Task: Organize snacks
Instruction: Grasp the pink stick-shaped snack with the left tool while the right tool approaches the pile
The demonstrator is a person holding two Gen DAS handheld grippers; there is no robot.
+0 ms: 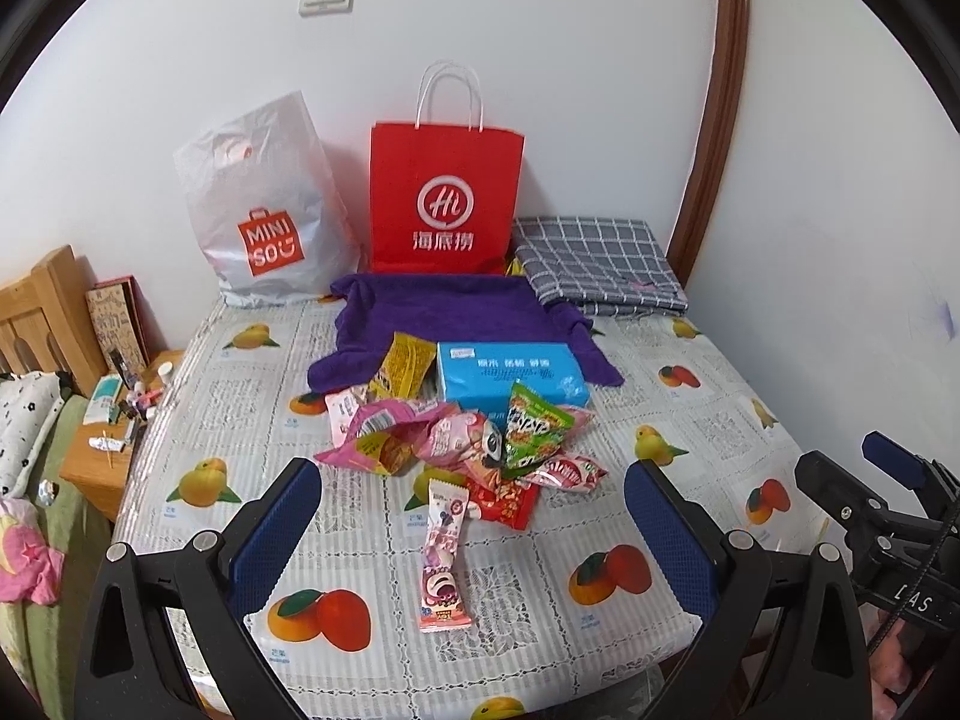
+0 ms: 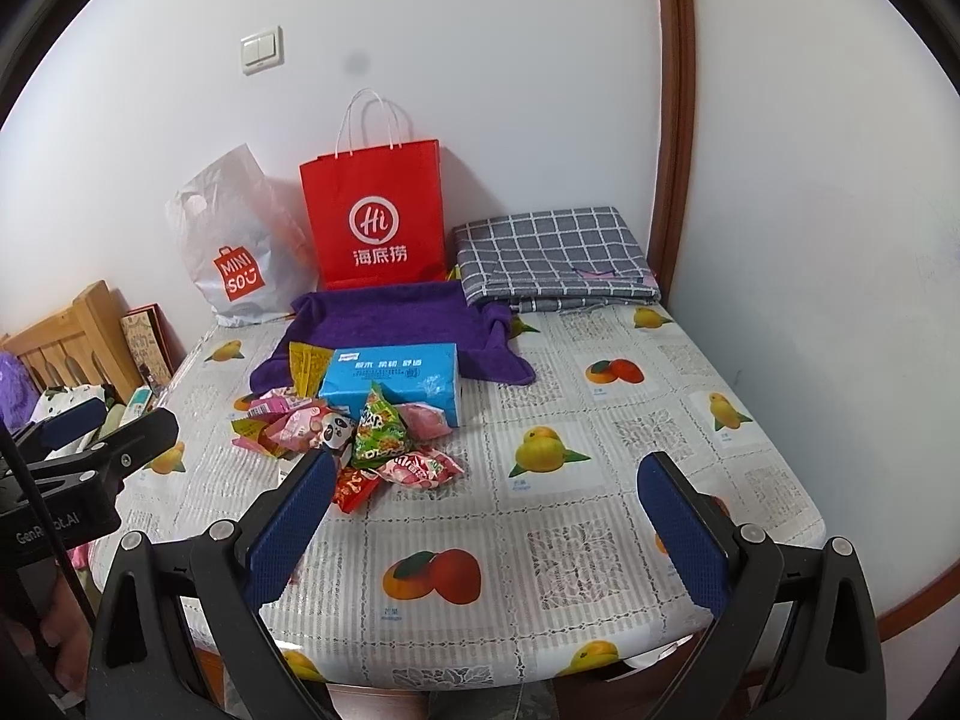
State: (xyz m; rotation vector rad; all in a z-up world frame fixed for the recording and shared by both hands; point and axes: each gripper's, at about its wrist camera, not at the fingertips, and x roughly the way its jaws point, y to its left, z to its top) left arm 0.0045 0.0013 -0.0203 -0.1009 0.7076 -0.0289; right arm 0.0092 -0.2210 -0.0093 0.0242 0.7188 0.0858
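A heap of snack packets (image 1: 462,444) lies mid-table, also in the right wrist view (image 2: 360,444): pink packets, a green packet (image 1: 531,429), a red packet (image 1: 504,501), a yellow packet (image 1: 405,363). A long pink bar packet (image 1: 443,558) lies apart, nearest the front edge. My left gripper (image 1: 471,531) is open and empty, above the front of the table with the pink bar between its fingers. My right gripper (image 2: 486,522) is open and empty, to the right of the heap.
A blue tissue pack (image 1: 507,375) and a purple towel (image 1: 456,312) sit behind the heap. A red paper bag (image 1: 447,198), a white MINISO bag (image 1: 264,216) and a folded checked cloth (image 1: 594,264) stand at the wall. A cluttered bedside stand (image 1: 120,420) is left of the table.
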